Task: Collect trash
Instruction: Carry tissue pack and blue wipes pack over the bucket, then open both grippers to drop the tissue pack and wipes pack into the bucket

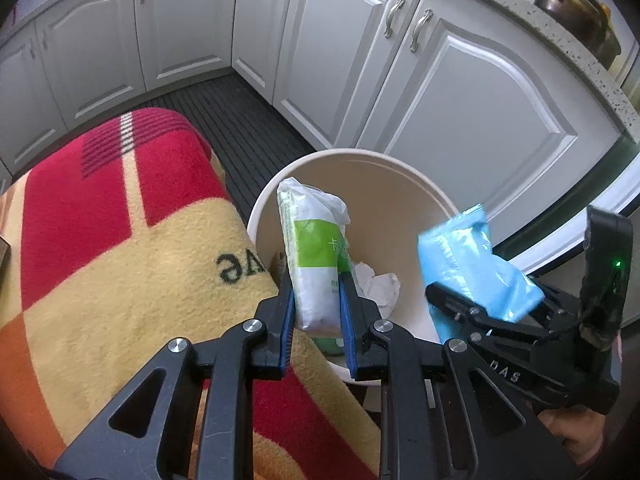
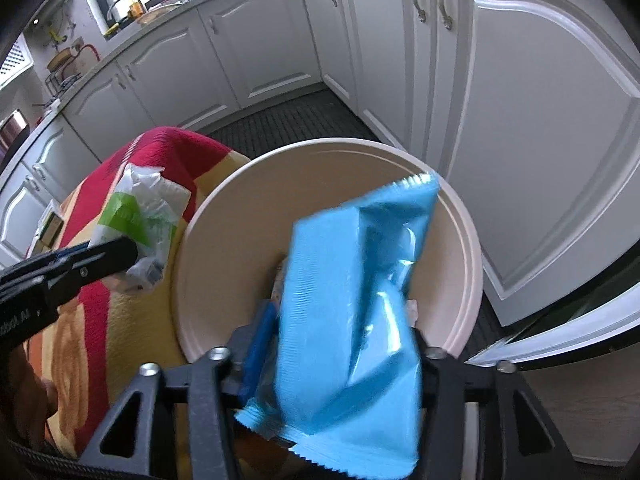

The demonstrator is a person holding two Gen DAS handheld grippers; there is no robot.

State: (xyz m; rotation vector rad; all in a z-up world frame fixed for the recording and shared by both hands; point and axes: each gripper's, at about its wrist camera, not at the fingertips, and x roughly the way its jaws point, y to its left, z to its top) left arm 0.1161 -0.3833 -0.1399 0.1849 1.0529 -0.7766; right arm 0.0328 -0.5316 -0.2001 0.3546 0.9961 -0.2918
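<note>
My left gripper point(image 1: 316, 292) is shut on a white and green wrapper point(image 1: 314, 252), held upright over the near rim of a round beige bin point(image 1: 400, 184). My right gripper point(image 2: 340, 344) is shut on a crumpled blue wrapper point(image 2: 352, 300), held over the bin point(image 2: 280, 184). The right gripper with the blue wrapper point(image 1: 472, 268) shows at the right of the left wrist view. The left gripper's finger point(image 2: 108, 256) and its wrapper point(image 2: 136, 216) show at the left of the right wrist view, beside the bin's rim. Crumpled white paper point(image 1: 380, 288) lies inside the bin.
A table with a red, yellow and orange blanket point(image 1: 120, 240) stands left of the bin. White kitchen cabinets point(image 1: 460, 92) curve behind, over a dark ribbed floor mat point(image 1: 248, 128). A metal pot point(image 1: 576, 16) sits on the counter. Small boxes point(image 2: 50, 226) lie on the blanket.
</note>
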